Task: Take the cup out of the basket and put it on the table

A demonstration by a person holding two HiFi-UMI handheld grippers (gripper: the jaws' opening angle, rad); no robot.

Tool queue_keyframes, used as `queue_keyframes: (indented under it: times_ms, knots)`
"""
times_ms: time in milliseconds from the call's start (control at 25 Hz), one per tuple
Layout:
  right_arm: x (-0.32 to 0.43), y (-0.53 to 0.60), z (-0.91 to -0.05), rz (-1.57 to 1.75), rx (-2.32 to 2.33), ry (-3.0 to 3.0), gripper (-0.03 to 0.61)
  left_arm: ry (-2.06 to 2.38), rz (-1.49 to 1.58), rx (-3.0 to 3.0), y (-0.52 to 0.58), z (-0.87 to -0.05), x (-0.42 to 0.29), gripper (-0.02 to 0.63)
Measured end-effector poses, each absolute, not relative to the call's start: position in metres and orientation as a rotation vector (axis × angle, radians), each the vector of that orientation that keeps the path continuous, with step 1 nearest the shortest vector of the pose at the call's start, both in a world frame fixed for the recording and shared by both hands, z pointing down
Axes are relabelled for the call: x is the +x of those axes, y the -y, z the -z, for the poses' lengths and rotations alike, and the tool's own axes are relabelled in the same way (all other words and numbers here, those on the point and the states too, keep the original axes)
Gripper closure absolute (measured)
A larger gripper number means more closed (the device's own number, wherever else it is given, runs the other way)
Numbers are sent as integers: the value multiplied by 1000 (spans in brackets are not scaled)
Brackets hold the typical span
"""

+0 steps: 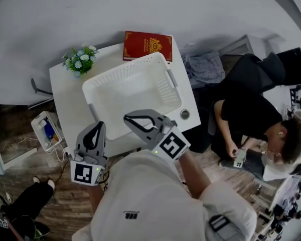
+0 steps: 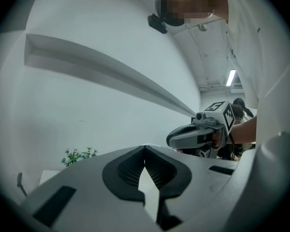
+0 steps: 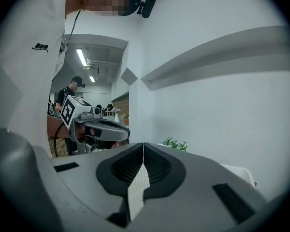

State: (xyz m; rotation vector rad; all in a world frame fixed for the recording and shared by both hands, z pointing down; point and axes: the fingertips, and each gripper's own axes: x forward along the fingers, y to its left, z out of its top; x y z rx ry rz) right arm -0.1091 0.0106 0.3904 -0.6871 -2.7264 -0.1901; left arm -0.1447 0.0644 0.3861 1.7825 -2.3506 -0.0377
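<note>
A white perforated basket [image 1: 160, 64] stands on the white table [image 1: 65, 94]. I cannot make out a cup inside it from the head view. My left gripper [image 1: 99, 124] hovers at the table's near edge, left of the basket's near corner, its jaws shut with nothing between them [image 2: 145, 148]. My right gripper [image 1: 128, 117] is over the basket's near rim, also shut and empty [image 3: 143, 144]. Each gripper view shows the other gripper level beside it, the right one [image 2: 198, 132] and the left one [image 3: 99, 127]. Both look at a bare wall.
A red book [image 1: 147, 45] lies at the table's far edge and a small flower plant [image 1: 80, 59] at its far left corner. A small round grey object [image 1: 184, 114] sits on the table right of the basket. A person [image 1: 251, 114] sits to the right.
</note>
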Motion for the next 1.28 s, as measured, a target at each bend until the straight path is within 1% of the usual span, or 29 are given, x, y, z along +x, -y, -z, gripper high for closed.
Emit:
queue_keyframes:
  times_ms: [840, 1280]
  knots:
    - [-158, 22, -442, 380, -768, 2531, 563, 2335, -13, 1682, -44, -408, -170, 604]
    - [-173, 24, -479, 557, -920, 2335, 563, 2339, -8, 1645, -45, -413, -178, 604]
